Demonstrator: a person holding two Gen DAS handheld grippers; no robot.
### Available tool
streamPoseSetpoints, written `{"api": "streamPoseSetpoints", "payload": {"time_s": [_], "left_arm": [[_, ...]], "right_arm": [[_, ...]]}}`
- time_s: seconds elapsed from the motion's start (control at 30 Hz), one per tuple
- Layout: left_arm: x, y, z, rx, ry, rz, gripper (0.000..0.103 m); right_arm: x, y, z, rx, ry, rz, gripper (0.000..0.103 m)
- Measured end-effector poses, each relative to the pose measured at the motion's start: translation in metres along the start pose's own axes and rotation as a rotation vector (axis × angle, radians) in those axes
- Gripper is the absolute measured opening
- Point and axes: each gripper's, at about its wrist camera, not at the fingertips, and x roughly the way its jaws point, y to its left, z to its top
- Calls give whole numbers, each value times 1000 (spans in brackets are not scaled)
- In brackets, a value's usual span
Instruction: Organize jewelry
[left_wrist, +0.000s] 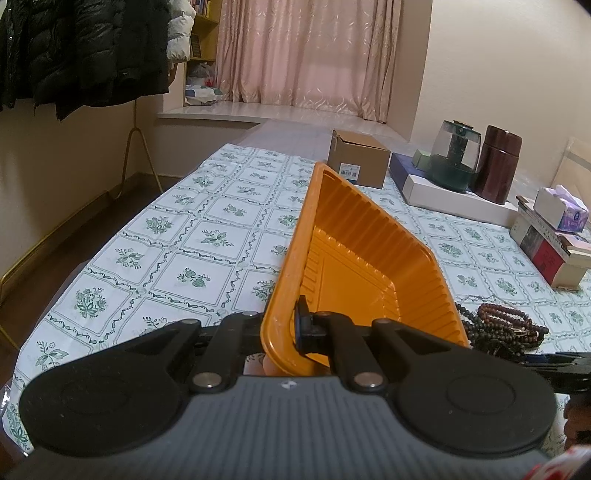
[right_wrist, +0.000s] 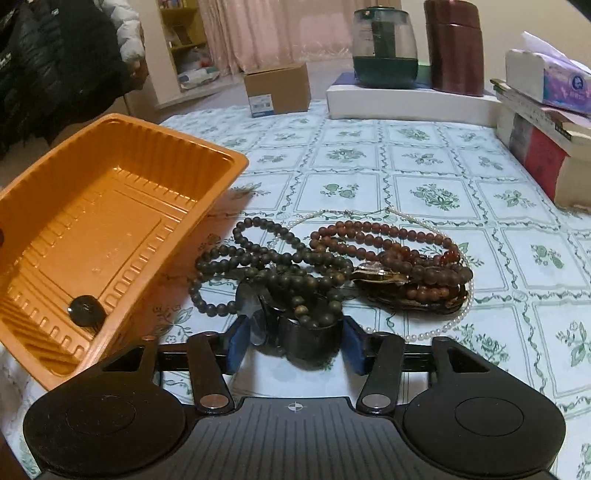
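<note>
Two grippers are in view, one per wrist camera. Left gripper (left_wrist: 295, 325): fingers pressed together on the near wall of the orange tray (left_wrist: 354, 236), one pad inside the rim, the other outside. Tray attitude: tilted, left long rim raised, interior facing right. Tray interior in the left view: bare ribbed plastic; in the right wrist view a dark round piece (right_wrist: 86, 310) lies at its near end.

Right gripper (right_wrist: 291, 347): fingers spread part way, blue pads on either side of a dark cuff-like piece (right_wrist: 312, 338) at the near edge of the jewelry pile (right_wrist: 332, 266). Contact between pads and this piece cannot be confirmed; a gap shows on each side.

Pile location: on the floral tablecloth (right_wrist: 424, 155), just right of the tray. Contents: dark bead strands (right_wrist: 236, 251) on the left, reddish-brown bead strands (right_wrist: 388, 240) on the right, a thin white pearl strand (right_wrist: 436, 332) looping around the right side, and a gold-toned piece (right_wrist: 380, 275) in the middle.

Far items on the table: a cardboard box (right_wrist: 277, 88), a white flat box (right_wrist: 406, 101) carrying a glass jar (right_wrist: 384, 48) and a dark brown canister (right_wrist: 456, 44); at far right, stacked books (right_wrist: 535, 144) with a tissue pack (right_wrist: 546, 81) on top
</note>
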Motion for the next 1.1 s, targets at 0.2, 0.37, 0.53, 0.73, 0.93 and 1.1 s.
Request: {"api": "streamPoseSetpoints", "payload": {"time_s": [0.2,0.37,0.53,0.73,0.93,1.1], "left_arm": [[-2,0,-1,5,-1,1,7],[-4,-1,-2,9,-2,3,7],[-5,-1,-2,13,-4,3,7],[-5,-1,-2,12,-5,3,7],[-5,-1,-2,6,-4,3,7],[-6,1,-2,1,-3,1,7]], "right_arm": [[-16,7,-8,14,-8,5,31],[-33,5,-14,41,-30,-11,21],[-44,1,-12,47,-51,-27,20],[-64,10,1,46,-110,1,20],[-74,40,25,14,-183,96,20],[-63,69,38,-12,-183,204,20]]}}
